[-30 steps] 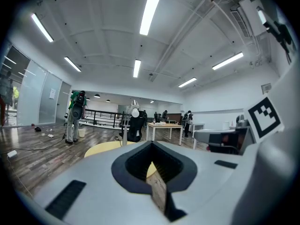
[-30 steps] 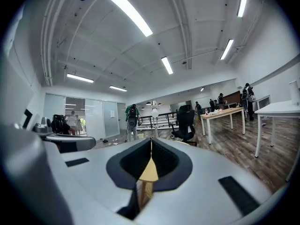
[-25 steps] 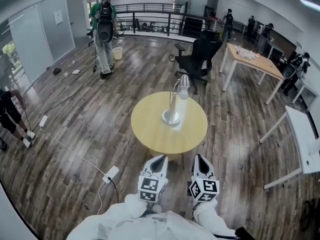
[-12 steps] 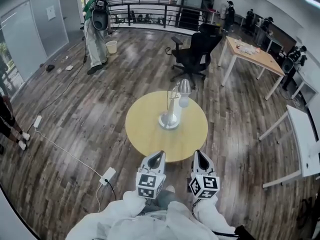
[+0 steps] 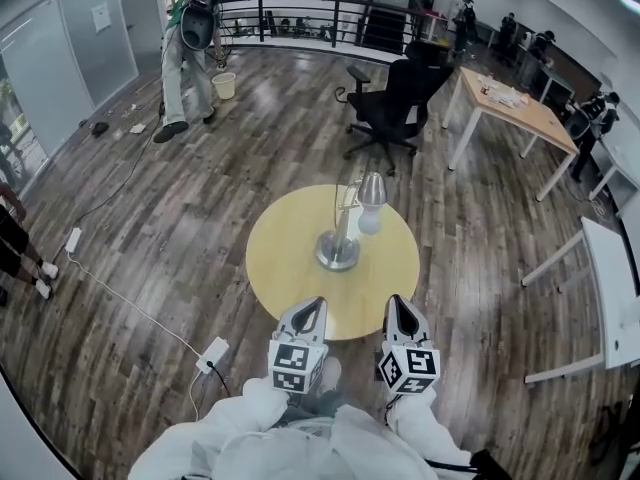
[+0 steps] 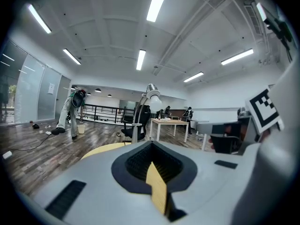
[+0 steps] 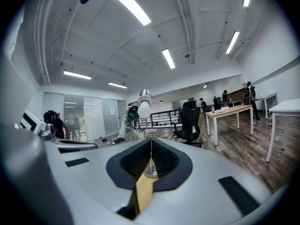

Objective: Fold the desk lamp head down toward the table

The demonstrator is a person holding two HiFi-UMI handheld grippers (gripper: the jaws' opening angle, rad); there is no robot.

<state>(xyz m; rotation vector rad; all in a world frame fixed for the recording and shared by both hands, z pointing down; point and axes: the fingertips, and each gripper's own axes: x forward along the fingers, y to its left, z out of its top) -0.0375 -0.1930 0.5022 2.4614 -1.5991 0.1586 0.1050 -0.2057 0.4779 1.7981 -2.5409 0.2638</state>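
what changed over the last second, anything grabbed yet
Both the left gripper and the right gripper have come forward side by side; in the head view their tips now overlap the near edge of the round yellow table. Nothing was taken hold of or let go. Unchanged: both shut and empty, the desk lamp untouched, upright at the table's middle, head raised.

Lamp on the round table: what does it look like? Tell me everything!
The desk lamp looks like silver metal. It has a round base, thin upright arm and a raised head with a white bulb pointing down. It stands near the middle of the yellow round table. Only the table touches it.
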